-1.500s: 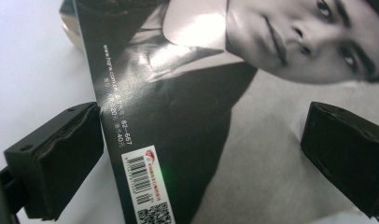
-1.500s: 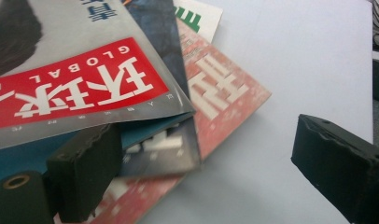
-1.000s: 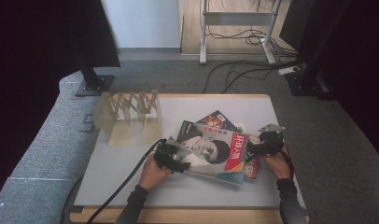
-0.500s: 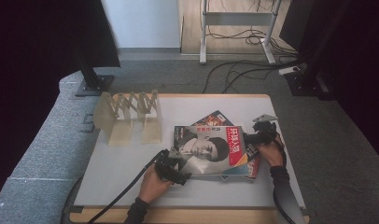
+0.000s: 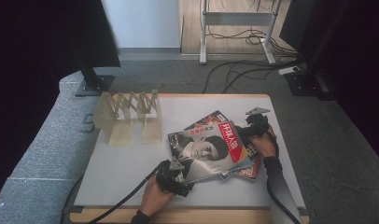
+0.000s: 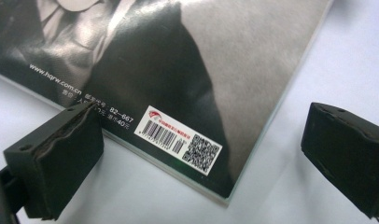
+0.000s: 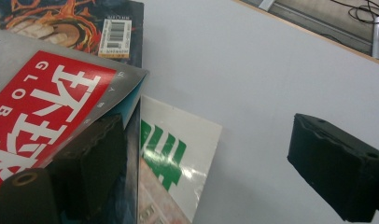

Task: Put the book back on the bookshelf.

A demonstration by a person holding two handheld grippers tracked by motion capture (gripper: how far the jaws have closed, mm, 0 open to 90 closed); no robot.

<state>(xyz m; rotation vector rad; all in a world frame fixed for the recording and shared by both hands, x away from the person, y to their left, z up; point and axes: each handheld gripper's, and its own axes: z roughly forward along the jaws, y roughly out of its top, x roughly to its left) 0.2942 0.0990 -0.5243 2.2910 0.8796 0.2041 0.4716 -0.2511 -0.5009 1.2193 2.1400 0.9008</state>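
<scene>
The top magazine [image 5: 208, 150], a grey portrait cover with a red title block at its right side, lies right of centre in the high view, on a fanned stack of other magazines [image 5: 246, 164] on the white table [image 5: 131, 163].

Left tongs [image 5: 177, 171]: at the lower centre of the high view, at the magazine's near left corner, held by a hand [image 5: 155, 198] entering from the bottom edge. In the left gripper view the jaws stand apart, released, 1 at the lower left and 1 at the right edge, with the magazine's barcode label [image 6: 178, 140] and its corner between them. The left jaw meets the magazine's lower edge; the right jaw is clear of it, over bare table.

Right tongs [image 5: 243, 132]: at the right of the high view, at the magazine's right edge beside the red block. In the right gripper view the jaws are wide apart, released. The left jaw, at the lower left of that frame, sits under the raised corner of the red-titled cover [image 7: 52, 102]; the right jaw is over bare table at the right. A magazine with green characters [image 7: 171, 163] lies beneath, and a dark magazine with a barcode [image 7: 114, 32] shows at the upper left.

A wooden accordion rack [image 5: 129, 114] stands at the table's upper left, well apart from the stack.
</scene>
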